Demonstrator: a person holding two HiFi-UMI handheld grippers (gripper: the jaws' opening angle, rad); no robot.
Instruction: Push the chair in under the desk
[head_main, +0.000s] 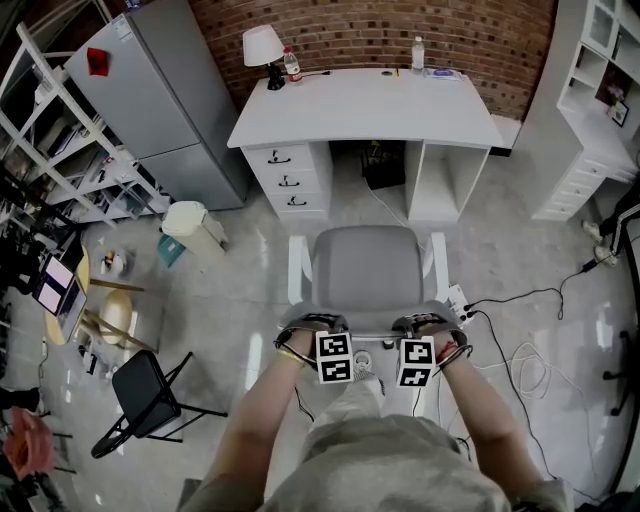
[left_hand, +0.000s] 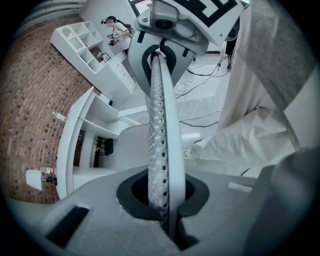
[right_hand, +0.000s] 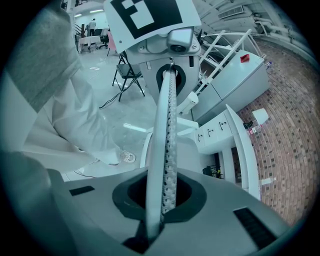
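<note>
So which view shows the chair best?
The head view: it shows the whole chair, with its seat, both white arms and the top of its back, plus the gap to the desk. Each gripper view catches only a slice of the seat and arms.

red brick wall (head_main: 470, 35), glossy pale floor (head_main: 240, 300), grey fridge (head_main: 160, 90) at left, black folding chair (head_main: 145, 395) nearby

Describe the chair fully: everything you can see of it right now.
The chair has a grey padded seat and backrest, with a white armrest on each side; its base is hidden. It stands upright facing the white desk, in front of the knee opening but entirely clear of it. The left claw and right claw, both shut with nothing between their jaws, sit at the backrest's top edge. Actual contact can't be confirmed.
</note>
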